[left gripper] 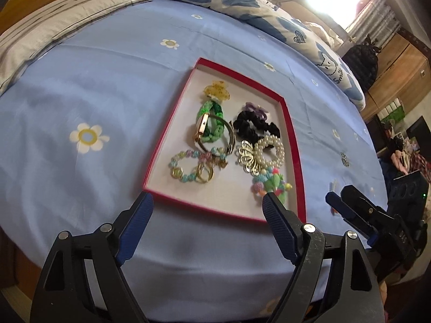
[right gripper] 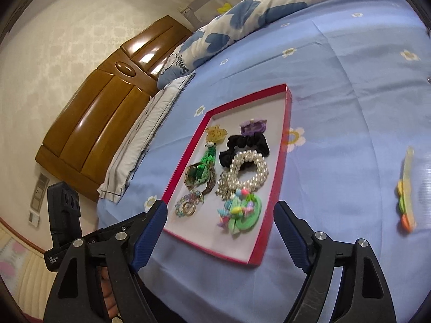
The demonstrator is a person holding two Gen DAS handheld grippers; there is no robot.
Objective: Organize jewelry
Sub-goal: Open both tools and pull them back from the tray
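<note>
The left tongs (left gripper: 207,206) point steeply downward, their 2 blue-padded fingers (left gripper: 140,215) spread wide with nothing between them. The right tongs (right gripper: 221,215) tilt down more gently, their 2 fingers (right gripper: 152,228) likewise set far apart and empty. In the left wrist view the right tongs (left gripper: 347,202) sit just beside, at the right edge.
</note>
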